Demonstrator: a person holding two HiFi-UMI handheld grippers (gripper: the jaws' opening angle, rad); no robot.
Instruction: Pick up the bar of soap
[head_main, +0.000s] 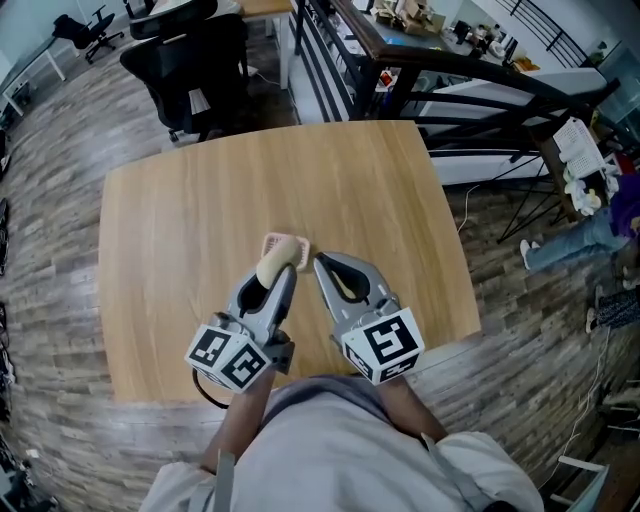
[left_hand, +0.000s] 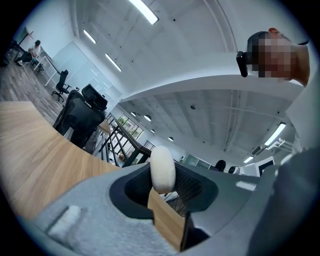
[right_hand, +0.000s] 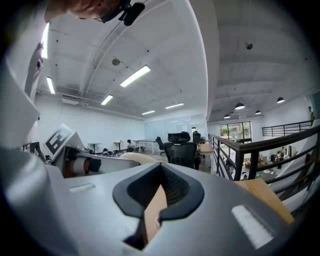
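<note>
The bar of soap (left_hand: 162, 169) is clamped edge-on between the jaws of the left gripper (head_main: 283, 268), over the near middle of the table (head_main: 180, 250), just on the near side of a small pinkish pad (head_main: 288, 243). The right gripper (head_main: 322, 265) is seen close alongside to the right, its jaws shut on nothing. The bar is judged light, stiff and slippery. It is best taken across its broad faces at mid-length, firmly, lest it be squeezed out.

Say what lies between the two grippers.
Only bare table separates the left gripper, shut on the bar of soap, from the right gripper; the head view shows it.
</note>
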